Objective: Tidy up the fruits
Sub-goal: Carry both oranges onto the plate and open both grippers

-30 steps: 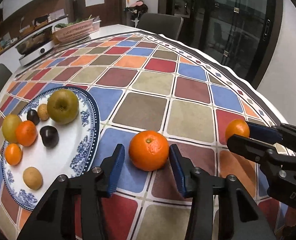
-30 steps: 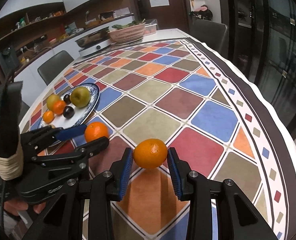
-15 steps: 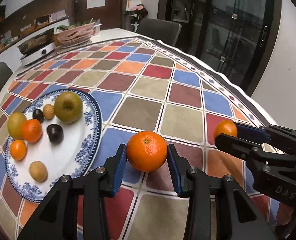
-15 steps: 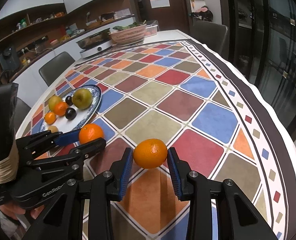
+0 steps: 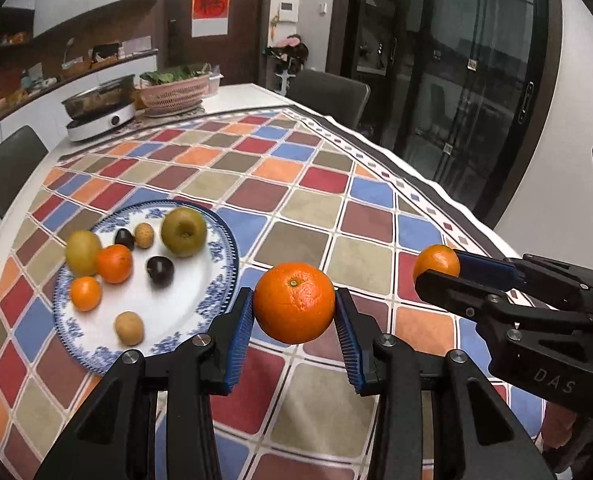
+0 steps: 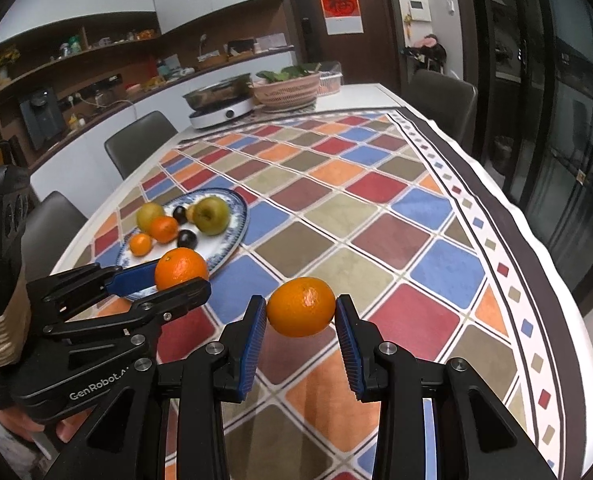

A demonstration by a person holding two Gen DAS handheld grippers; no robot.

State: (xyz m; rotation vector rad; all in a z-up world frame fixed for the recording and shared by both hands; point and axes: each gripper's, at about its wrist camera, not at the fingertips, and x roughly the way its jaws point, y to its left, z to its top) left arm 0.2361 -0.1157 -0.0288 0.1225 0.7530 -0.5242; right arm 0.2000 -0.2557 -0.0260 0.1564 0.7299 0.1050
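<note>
The left gripper (image 5: 294,316) clamps a large round orange (image 5: 294,302) between its blue ribbed pads (image 5: 240,336), holding it above the tablecloth of coloured squares (image 5: 296,208). To its left lies a white plate with a blue patterned rim (image 5: 220,256) carrying a green-brown apple (image 5: 183,231), a yellow-green round fruit (image 5: 82,252), two small oranges (image 5: 114,263), two dark plums (image 5: 160,269) and two small tan fruits (image 5: 129,327). At the right edge the black right gripper (image 5: 436,270) pinches a smaller orange (image 5: 435,262). Far back on the table stand a pink woven basket of greens (image 5: 174,92) and a steel pan on a white cooker (image 5: 100,110).
</note>
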